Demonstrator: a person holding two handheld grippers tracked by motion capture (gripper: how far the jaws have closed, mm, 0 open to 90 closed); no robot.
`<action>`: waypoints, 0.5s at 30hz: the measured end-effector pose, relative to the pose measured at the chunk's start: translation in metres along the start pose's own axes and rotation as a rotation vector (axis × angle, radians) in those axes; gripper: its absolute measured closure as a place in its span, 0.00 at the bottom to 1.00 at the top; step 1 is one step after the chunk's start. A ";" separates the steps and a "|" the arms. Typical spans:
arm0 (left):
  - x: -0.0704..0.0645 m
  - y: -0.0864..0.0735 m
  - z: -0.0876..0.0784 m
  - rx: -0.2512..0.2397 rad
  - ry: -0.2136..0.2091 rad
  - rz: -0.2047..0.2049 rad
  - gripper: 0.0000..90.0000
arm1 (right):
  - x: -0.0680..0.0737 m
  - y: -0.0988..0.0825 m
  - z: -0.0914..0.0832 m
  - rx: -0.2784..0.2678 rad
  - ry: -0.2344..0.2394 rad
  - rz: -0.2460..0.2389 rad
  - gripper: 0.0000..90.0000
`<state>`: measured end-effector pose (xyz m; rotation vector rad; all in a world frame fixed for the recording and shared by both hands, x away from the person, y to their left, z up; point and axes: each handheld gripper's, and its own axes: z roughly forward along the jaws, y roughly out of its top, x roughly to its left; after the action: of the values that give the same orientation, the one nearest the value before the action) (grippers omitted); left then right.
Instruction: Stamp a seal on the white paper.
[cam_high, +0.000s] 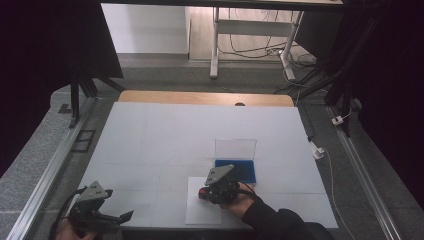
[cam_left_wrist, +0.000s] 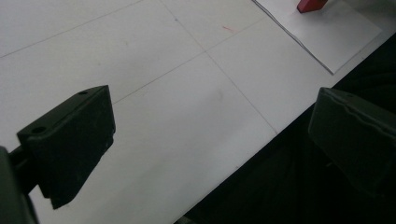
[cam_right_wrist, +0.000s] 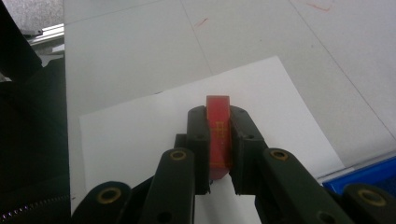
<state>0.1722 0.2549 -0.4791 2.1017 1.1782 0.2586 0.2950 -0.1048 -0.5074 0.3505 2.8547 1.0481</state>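
- While the right gripper (cam_right_wrist: 218, 140) clamps a small red stamp (cam_right_wrist: 218, 135) between its jaws, the stamp is held over the white sheet of paper (cam_right_wrist: 140, 135), probably so that its face can meet the sheet squarely; whether it already touches the paper cannot be told.
- Red stamp, seen from the left gripper view (cam_left_wrist: 310, 5): it sits at the far right, low over the paper, with its underside hidden.
- Sheet of paper (cam_high: 200, 212): it lies flat at the near edge of the white table (cam_high: 165, 135), within easy reach of the right hand (cam_high: 240, 202).
- Blue ink pad (cam_high: 240, 170) with its clear lid (cam_high: 235, 148) standing upright: just beyond the paper, near enough, it appears, for the stamp to be inked in one short reach.
- Left gripper (cam_high: 107, 216): released, jaws wide apart, holding nothing; it hangs at the near left corner of the table, well apart from the paper, seemingly kept out of the working hand's way.
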 end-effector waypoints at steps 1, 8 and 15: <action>0.000 0.000 0.000 0.000 0.000 0.000 0.01 | 0.000 0.000 0.000 0.001 -0.001 0.001 0.89; 0.000 -0.001 -0.001 -0.002 0.002 -0.002 0.01 | -0.001 0.002 0.000 0.013 0.001 0.004 0.89; 0.000 -0.003 -0.002 -0.006 0.000 -0.011 0.01 | -0.002 0.004 -0.003 0.005 0.005 0.008 0.89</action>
<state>0.1692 0.2569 -0.4792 2.0892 1.1877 0.2568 0.2969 -0.1039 -0.5025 0.3606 2.8630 1.0446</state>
